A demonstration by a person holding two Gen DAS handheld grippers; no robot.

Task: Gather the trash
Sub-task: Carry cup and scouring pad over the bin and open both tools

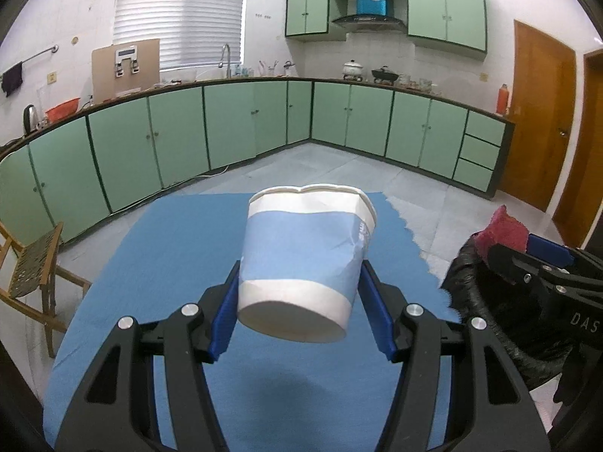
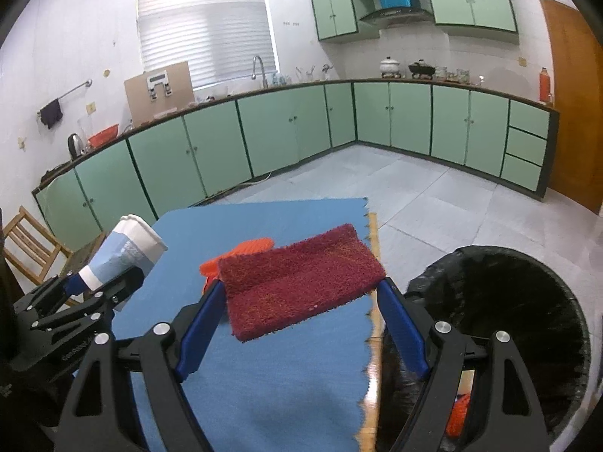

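My left gripper [image 1: 301, 286] is shut on a crumpled blue-and-white paper cup [image 1: 305, 260], held above the blue cloth [image 1: 181, 248] on the table. It also shows in the right wrist view [image 2: 120, 260]. My right gripper [image 2: 301, 293] is shut on a dark red scouring sponge [image 2: 297, 278], held above the cloth's right edge. An orange piece [image 2: 245, 250] shows behind the sponge. A bin lined with a black bag [image 2: 501, 324] stands just right of the table. In the left wrist view the sponge [image 1: 501, 229] and right gripper sit by the bin [image 1: 490, 301].
Green kitchen cabinets [image 1: 226, 128] line the far walls under a cluttered counter. A wooden chair [image 1: 34, 275] stands left of the table. A brown door [image 1: 539, 113] is at the right. Something orange [image 2: 458, 414] lies low by the bin.
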